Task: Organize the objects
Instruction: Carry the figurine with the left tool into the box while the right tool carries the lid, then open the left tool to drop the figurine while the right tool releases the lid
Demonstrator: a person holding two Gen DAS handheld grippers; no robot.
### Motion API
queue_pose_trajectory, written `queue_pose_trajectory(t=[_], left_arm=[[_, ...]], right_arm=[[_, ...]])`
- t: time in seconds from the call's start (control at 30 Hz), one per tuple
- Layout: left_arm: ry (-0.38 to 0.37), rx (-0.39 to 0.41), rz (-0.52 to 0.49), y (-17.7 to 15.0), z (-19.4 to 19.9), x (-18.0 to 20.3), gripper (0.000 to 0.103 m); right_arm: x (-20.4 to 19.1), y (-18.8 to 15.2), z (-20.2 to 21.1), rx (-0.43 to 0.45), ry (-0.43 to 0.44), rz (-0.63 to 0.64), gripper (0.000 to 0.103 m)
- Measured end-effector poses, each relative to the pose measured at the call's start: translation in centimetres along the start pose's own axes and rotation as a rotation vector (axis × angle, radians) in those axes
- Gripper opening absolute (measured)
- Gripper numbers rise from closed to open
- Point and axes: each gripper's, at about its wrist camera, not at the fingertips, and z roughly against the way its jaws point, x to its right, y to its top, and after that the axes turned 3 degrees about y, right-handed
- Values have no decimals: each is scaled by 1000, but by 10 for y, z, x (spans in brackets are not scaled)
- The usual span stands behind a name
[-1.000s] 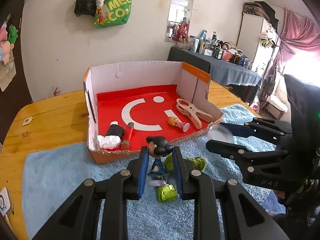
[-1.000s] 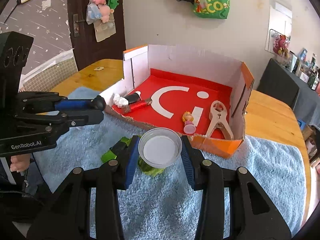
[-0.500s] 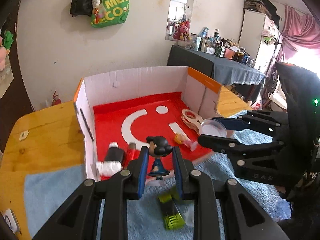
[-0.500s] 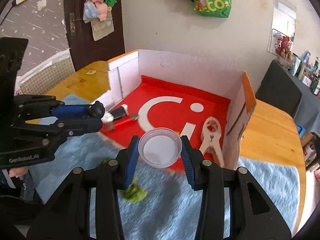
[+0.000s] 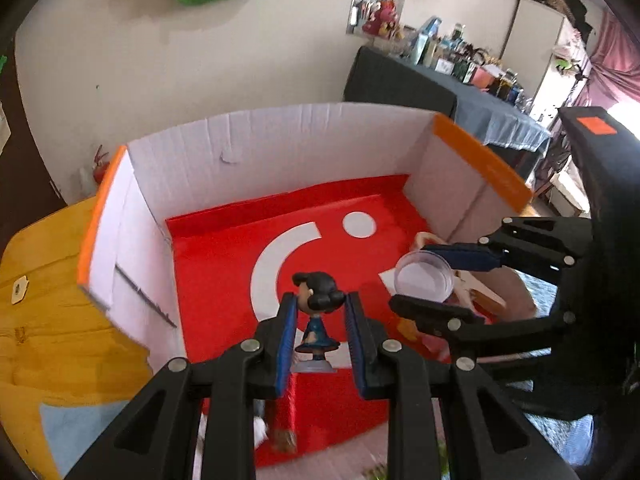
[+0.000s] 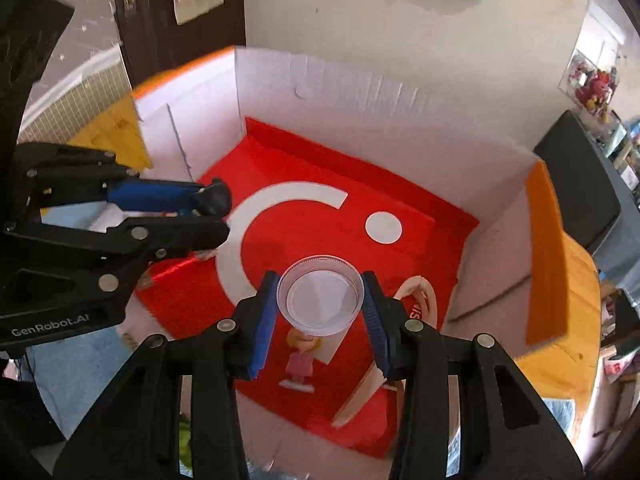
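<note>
**Red-floored box under two loaded tools**

Red paper with a white arc and dot lines the floor of the open cardboard box (image 5: pixel 280 152), whose white walls carry orange rims; it fills the middle of both views and sits on the wooden tabletop (image 5: pixel 52 320).

At the lower centre of the left wrist view, the left tool (image 5: pixel 319 320) is closed narrowly on a small figurine with black hair and a blue dress (image 5: pixel 318 316), held upright between the blue pads over the red floor. At the right of that view, the right tool (image 5: pixel 424 280) grips a round clear plastic lid (image 5: pixel 424 278).

In the right wrist view, the right tool (image 6: pixel 320 300) holds the same lid (image 6: pixel 320 300) by its edges at the lower centre, above a small blonde doll in pink (image 6: pixel 300 356) lying on the box floor. A pale wooden clip (image 6: pixel 400 336) lies just right of the doll. The left tool (image 6: pixel 208 216) enters from the left.
</note>
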Motion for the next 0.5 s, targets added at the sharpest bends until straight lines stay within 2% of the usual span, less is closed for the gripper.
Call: queue_pose_trajectory(t=[0.33, 0.5], left_arm=[[64, -89, 15, 16, -45, -15, 25], [55, -131, 37, 15, -57, -23, 25]], right_arm=[[15, 14, -31, -110, 26, -21, 39], [20, 14, -41, -152, 35, -33, 39]])
